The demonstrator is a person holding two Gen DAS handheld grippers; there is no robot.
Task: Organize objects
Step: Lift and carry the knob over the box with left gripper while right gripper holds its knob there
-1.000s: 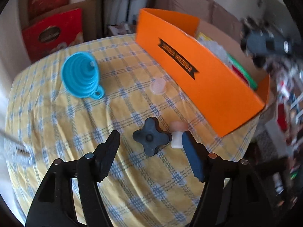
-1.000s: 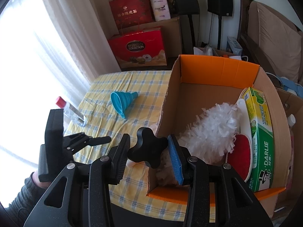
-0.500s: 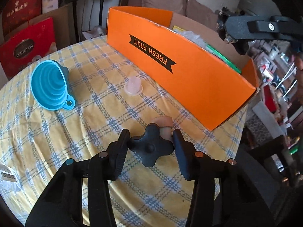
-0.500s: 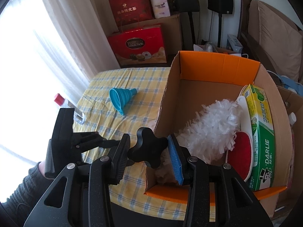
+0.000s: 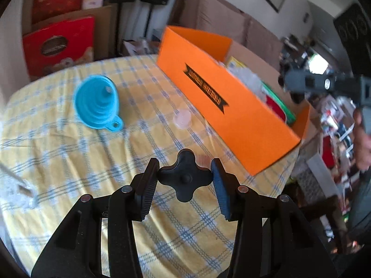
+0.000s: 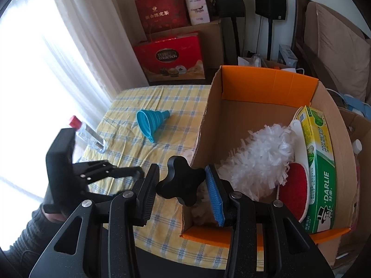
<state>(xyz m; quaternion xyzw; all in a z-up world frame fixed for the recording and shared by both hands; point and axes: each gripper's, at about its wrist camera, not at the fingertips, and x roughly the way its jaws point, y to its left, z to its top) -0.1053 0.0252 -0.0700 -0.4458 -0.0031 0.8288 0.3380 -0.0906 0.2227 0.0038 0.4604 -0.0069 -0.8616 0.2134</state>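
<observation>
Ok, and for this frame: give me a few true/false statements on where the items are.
1. The blue funnel lies on its side on the checked tablecloth. True.
2. The orange box is empty. False: it holds a white duster, a red scrubber and a green Darlie carton.
3. A clear bottle with a red cap lies on the cloth on the window side. True.
4. The small translucent cup sits inside the funnel. False: it stands on the cloth, apart from the funnel, between it and the box.
</observation>
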